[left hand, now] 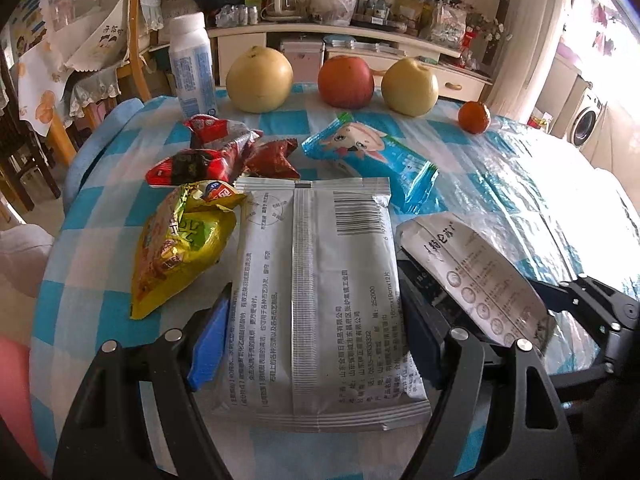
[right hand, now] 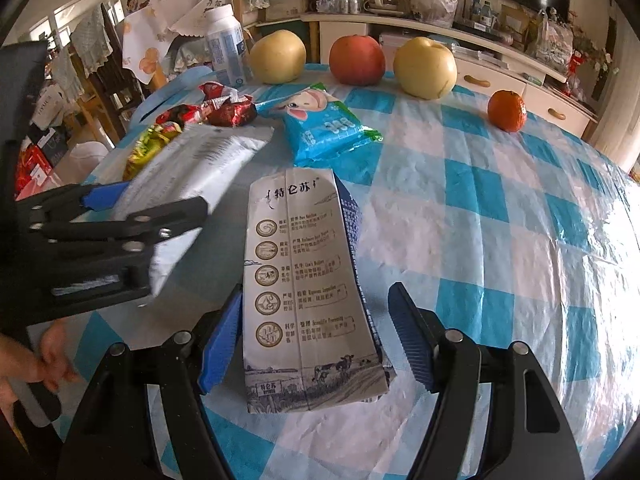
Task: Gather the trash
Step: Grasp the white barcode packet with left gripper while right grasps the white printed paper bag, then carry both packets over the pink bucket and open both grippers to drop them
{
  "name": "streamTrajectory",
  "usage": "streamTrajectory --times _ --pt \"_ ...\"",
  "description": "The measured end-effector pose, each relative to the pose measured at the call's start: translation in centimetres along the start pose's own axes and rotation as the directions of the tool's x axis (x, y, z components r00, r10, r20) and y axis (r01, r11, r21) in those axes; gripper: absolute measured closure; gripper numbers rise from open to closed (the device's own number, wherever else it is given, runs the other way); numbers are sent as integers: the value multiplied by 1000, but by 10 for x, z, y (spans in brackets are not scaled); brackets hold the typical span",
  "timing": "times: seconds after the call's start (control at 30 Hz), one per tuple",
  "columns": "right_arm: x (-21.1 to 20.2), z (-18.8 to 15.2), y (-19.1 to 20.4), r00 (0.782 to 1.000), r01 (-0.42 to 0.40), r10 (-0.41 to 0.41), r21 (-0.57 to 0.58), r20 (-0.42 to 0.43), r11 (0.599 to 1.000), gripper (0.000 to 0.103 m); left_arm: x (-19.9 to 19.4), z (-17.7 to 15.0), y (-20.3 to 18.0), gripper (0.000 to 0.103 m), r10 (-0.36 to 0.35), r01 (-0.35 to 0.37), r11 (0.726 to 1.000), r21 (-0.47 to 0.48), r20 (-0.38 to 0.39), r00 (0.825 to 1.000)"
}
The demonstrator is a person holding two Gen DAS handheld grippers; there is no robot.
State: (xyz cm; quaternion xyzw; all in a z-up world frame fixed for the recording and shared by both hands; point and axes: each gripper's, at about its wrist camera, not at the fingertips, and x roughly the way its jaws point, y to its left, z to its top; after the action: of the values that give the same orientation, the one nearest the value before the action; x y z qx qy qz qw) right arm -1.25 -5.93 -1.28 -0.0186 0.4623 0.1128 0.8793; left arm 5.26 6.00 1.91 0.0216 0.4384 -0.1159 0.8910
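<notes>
A silver-grey flat pouch [left hand: 324, 292] lies on the checked table between the fingers of my open left gripper [left hand: 316, 340]; it also shows in the right wrist view [right hand: 192, 160]. A flattened milk carton [right hand: 304, 296] lies between the fingers of my open right gripper [right hand: 316, 340]; it also shows in the left wrist view [left hand: 476, 276]. A yellow snack bag [left hand: 180, 248], red wrappers [left hand: 212, 152] and a blue wrapper [left hand: 372, 156] lie further back. The left gripper body [right hand: 104, 236] shows at the left in the right wrist view.
At the table's far edge stand a white bottle [left hand: 192, 68], two yellow pears [left hand: 260, 80], [left hand: 410, 86], a red apple [left hand: 346, 82] and a small orange [left hand: 474, 117]. The blue-white tablecloth [right hand: 500, 240] covers the table. Chairs and a sideboard stand behind.
</notes>
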Motion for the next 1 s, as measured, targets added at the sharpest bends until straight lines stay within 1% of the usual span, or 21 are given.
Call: streamTrajectory --times 0.07,0.13,0.23,0.4,0.53,0.67,0.9,1.0 --pt "2 0 1 1000 -1 1 -5 -2 1000 32 -6 -1 1 26 -5 5 1000 -1 12 1000" --pt "2 1 5 1000 18 -17 -32 4 999 40 -13 -1 3 26 -12 12 1000 -2 27 1000" --pt "3 0 7 1000 15 -14 -41 12 999 45 -22 -4 7 26 -19 20 1000 -2 43 999" --pt "3 0 6 1000 9 -9 -31 26 999 46 -39 -7 19 26 -21 22 999 -24 73 997" --pt "-4 0 9 998 8 -7 -27 62 1000 47 -55 -8 32 26 -10 14 999 -40 103 995" --pt "-14 1 13 995 3 -1 -23 99 1000 47 -71 -8 48 26 19 -11 998 -64 131 991" --pt "-28 0 23 991 -27 28 -8 132 1000 47 -102 -9 84 26 76 -54 991 -124 181 981" --pt "-34 0 30 988 -48 48 -8 148 999 47 -114 -11 96 26 120 -93 986 -140 197 973"
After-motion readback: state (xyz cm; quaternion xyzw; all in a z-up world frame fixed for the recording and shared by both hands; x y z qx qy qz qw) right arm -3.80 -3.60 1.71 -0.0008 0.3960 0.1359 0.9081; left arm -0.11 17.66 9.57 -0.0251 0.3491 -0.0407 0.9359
